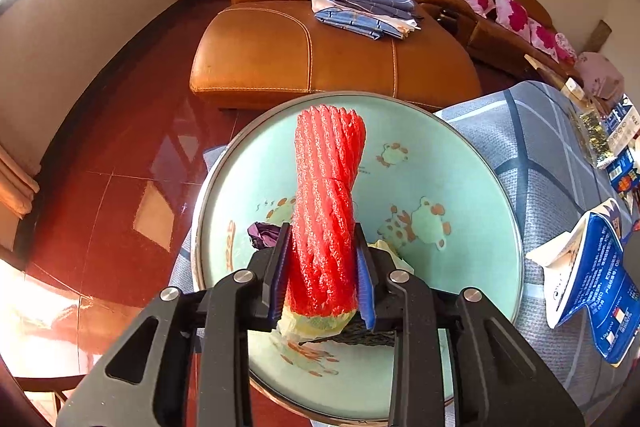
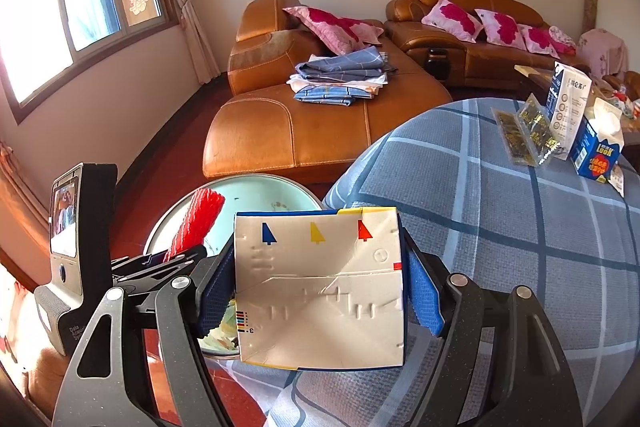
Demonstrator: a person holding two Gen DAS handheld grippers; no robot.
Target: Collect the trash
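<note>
Left gripper [image 1: 324,267] holding a red foam net sleeve [image 1: 328,211] upright between its pads, above the pale green basin [image 1: 460,155]; right gripper [image 2: 320,291], beside it, clamped wide on a flattened carton [image 2: 320,287] over the checked tablecloth [image 2: 520,227]
</note>
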